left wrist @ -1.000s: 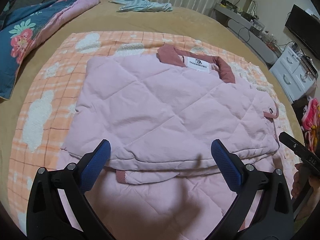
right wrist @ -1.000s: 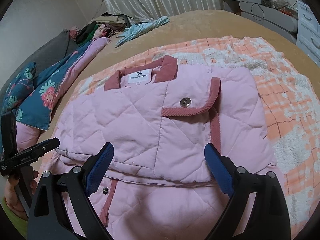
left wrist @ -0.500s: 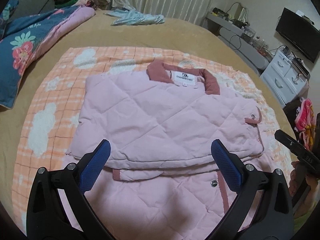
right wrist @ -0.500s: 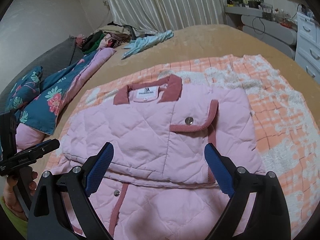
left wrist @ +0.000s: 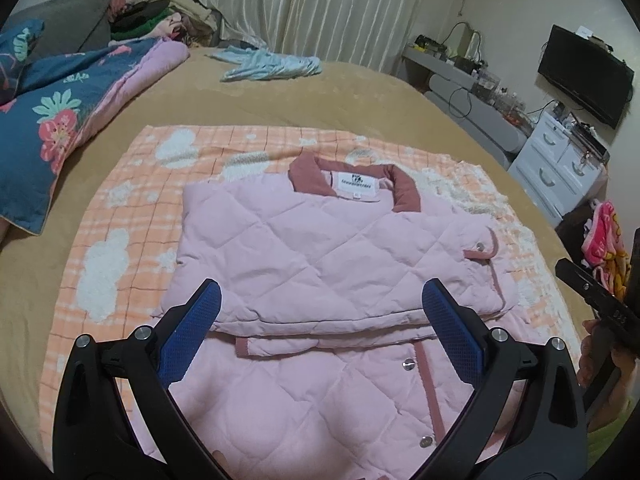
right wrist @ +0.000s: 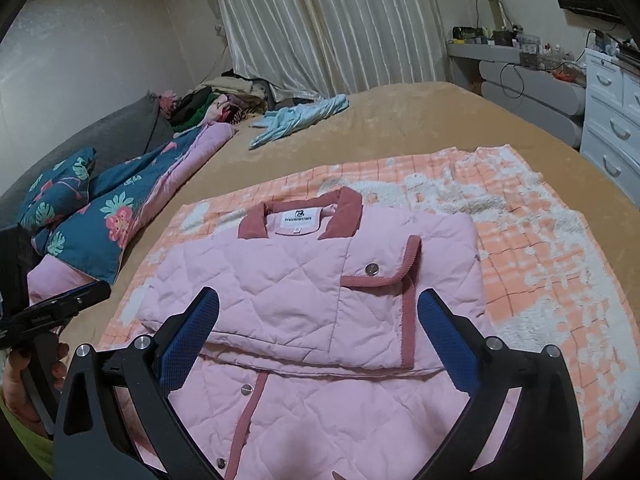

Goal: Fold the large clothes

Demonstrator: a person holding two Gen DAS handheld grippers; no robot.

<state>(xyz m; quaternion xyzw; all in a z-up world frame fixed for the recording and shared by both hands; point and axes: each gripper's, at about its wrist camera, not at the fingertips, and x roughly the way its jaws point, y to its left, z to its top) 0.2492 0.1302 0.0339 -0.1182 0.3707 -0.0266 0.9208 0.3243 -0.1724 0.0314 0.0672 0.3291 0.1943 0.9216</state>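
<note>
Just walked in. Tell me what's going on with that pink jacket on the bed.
A person is folding a pink quilted jacket on an orange checked blanket spread over the bed. The sides are already folded in across the front, collar at the far end; the lower half lies flat toward the person. The left gripper and right gripper hang above the near part, jaws wide apart, holding nothing.

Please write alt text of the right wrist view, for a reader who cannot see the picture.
A pink quilted jacket with a dark pink collar lies partly folded on an orange checked blanket on a bed, seen between the open blue-padded fingers of the right gripper, which holds nothing. Behind it are a floral quilt, a light blue garment and curtains.
</note>
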